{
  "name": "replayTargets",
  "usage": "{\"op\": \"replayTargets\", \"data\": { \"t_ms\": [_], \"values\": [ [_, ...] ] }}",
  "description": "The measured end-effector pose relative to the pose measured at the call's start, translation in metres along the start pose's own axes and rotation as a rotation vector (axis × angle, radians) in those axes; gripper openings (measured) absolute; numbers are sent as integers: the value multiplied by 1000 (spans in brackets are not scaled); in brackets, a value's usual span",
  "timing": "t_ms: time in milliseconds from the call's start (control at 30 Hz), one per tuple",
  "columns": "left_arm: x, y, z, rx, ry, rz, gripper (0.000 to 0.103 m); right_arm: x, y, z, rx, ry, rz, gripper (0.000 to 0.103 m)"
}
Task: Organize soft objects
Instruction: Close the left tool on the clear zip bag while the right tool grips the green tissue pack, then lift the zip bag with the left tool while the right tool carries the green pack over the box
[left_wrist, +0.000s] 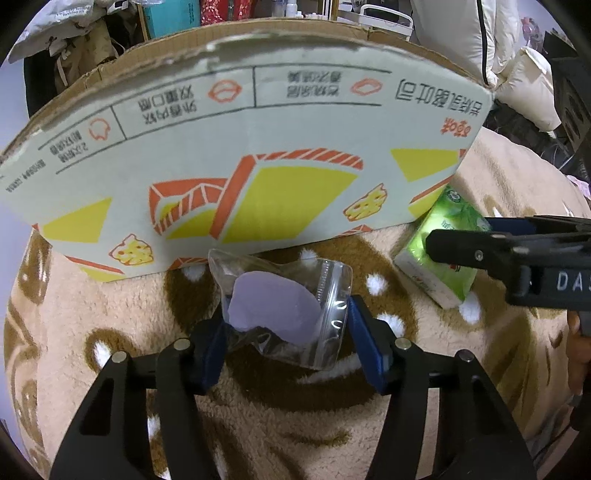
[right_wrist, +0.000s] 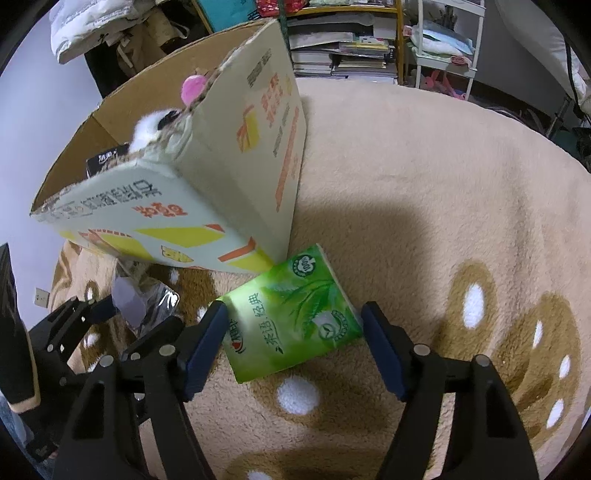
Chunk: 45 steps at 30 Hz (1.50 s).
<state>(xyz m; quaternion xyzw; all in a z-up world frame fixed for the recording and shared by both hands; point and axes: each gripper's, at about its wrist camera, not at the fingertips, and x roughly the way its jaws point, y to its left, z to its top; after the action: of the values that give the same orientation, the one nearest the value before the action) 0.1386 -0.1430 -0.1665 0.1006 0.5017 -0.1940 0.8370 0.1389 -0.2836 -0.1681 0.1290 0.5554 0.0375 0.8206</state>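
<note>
Beside the cardboard box on the fleece blanket, the left gripper pinched a clear zip bag holding a lilac pad. At the box's corner lay a green tissue pack; the right gripper straddled it, pads apart, only its left pad touching.

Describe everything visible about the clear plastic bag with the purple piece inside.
The clear plastic bag is a small, glossy, crumpled pouch with a ribbed zip strip along one edge. Inside lies a flat, matte lilac piece with rounded edges; what it is made of cannot be told. The bag sits on the beige fleece blanket, just in front of the printed cardboard box. The left gripper has its blue jaws pressed against the bag's two sides, pinching it. The green tissue pack lies apart, to its right.
</note>
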Motion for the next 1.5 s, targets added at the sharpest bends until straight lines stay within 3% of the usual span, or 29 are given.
{"op": "replayTargets", "data": {
  "t_ms": [367, 700, 900, 1100, 1333, 1500],
  "values": [
    [-13, 0, 3, -6, -27, 17, 60, -8, -11, 1, 42, -28, 4, 60],
    [-10, 11, -1, -17, -10, 28, 60, -8, -12, -1, 47, -31, 5, 59],
    [-11, 17, -2, -40, -9, 30, 60, -5, -9, 2, 37, -25, 8, 66],
    [-13, 26, -6, -52, -11, 35, 60, 1, 3, 0, -18, -6, -6, 80],
    [-12, 29, -1, -71, -10, 64, 60, 5, 5, 0, -30, 7, -7, 87],
    [-20, 39, -6, -100, -23, 76, 60, 11, 18, -5, -107, 19, -65, 89]
  ]
}}
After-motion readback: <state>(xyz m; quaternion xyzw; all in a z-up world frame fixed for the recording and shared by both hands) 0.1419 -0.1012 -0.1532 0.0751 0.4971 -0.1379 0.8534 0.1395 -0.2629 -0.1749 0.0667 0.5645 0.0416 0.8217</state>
